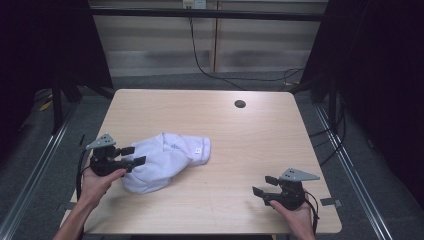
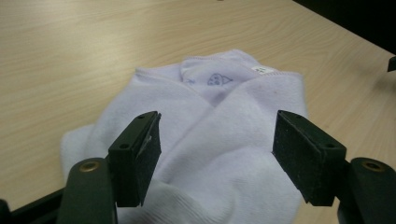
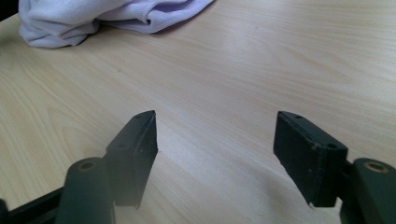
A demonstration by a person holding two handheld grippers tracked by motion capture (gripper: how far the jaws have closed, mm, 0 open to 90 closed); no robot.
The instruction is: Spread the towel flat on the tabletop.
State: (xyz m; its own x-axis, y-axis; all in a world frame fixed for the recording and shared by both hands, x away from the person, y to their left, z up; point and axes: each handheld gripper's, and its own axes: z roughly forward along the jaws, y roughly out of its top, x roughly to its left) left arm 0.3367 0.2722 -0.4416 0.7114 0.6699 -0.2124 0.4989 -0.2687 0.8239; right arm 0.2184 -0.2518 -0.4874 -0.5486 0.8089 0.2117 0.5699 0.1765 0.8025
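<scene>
Basically nothing gripped yet: left gripper (image 1: 134,155) jaws apart over crumpled white cloth (image 1: 167,160); right gripper (image 1: 265,185) apart, well right, idle.

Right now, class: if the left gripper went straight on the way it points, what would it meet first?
The left gripper, jaws open, points straight at the crumpled white cloth on the table. It would probably meet the cloth's near folds first, though whether the pads already brush it is hard to tell.
</scene>
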